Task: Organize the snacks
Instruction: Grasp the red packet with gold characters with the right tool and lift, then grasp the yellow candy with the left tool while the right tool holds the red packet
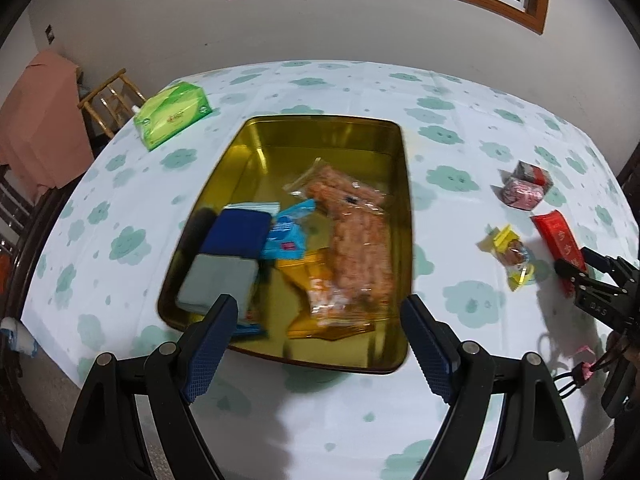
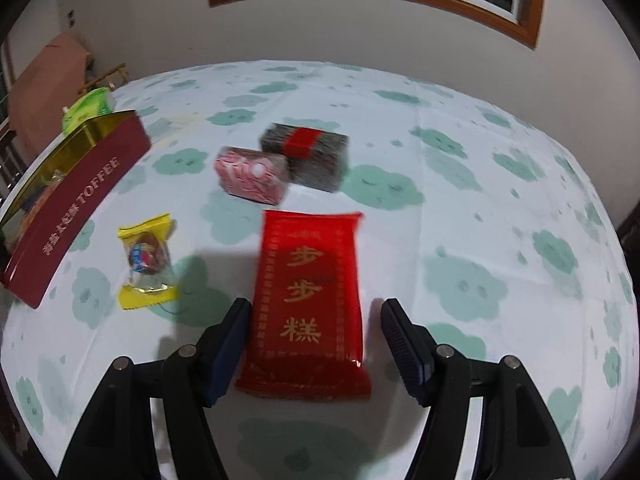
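While the left tongs hang spread over the tin of snacks, the right tongs stand spread astride the red packet lying on the bench, pads apart from it.

The toffee tin is cut off at the frame's left edge.

A gold tin with red sides sits on the table, holding several snack packs. Beside it lie a flat red pack, a yellow candy, a pink box and a dark box.
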Available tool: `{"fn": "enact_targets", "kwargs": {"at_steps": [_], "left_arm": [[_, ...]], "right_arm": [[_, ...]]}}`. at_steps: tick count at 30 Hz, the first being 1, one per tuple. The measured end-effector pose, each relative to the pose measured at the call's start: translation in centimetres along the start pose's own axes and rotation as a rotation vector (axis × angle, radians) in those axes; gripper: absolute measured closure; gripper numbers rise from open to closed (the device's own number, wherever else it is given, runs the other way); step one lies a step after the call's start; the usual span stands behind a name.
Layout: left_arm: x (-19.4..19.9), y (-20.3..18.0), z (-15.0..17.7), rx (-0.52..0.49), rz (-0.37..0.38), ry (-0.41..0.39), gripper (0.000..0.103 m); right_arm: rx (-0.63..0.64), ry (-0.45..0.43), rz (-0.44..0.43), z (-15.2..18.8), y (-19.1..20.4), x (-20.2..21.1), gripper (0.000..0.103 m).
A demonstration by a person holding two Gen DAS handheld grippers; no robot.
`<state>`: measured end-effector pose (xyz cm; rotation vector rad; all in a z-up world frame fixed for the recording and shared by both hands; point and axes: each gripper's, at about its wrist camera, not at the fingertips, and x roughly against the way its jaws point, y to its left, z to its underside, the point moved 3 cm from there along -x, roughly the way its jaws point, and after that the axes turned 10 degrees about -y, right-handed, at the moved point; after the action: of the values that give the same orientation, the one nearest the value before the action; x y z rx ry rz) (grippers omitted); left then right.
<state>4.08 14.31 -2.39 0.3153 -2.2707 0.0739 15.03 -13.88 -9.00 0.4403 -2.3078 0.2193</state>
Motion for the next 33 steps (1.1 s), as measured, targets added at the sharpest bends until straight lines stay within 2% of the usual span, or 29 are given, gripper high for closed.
{"fn": "enact_targets", "kwargs": {"at_steps": [8,11,18,26,33], "left_arm": [[-0.4,-2.4,-0.1,-0.015,0.041,0.022,0.022],[-0.8,-3.7,-0.2,-0.025,0.051,0.028,0.022],[-1.9,-7.7,-0.6,-0.059,0.117,0.055,0.022],[-3.5,-12.1,-1.0,-0.075,0.195,0.089,0.022],[-5.0,-14.2,-1.1,-0.055,0.218,0.127,0.023]], "right_arm": [[-0.004,-0.033,0.008,-0.4,0.0,-0.5,0.036],[0.016,-0.054,-0.009,-0.5,0.1,-0.3,0.057],[0.03,-0.073,-0.021,0.1,-1.0,0.4,0.057],[-0.028,-0.076,0.045,0.9,-5.0,1.0,0.057],[-0.06,-0.074,0.087,1.6,-8.3,1.6,0.057]]}}
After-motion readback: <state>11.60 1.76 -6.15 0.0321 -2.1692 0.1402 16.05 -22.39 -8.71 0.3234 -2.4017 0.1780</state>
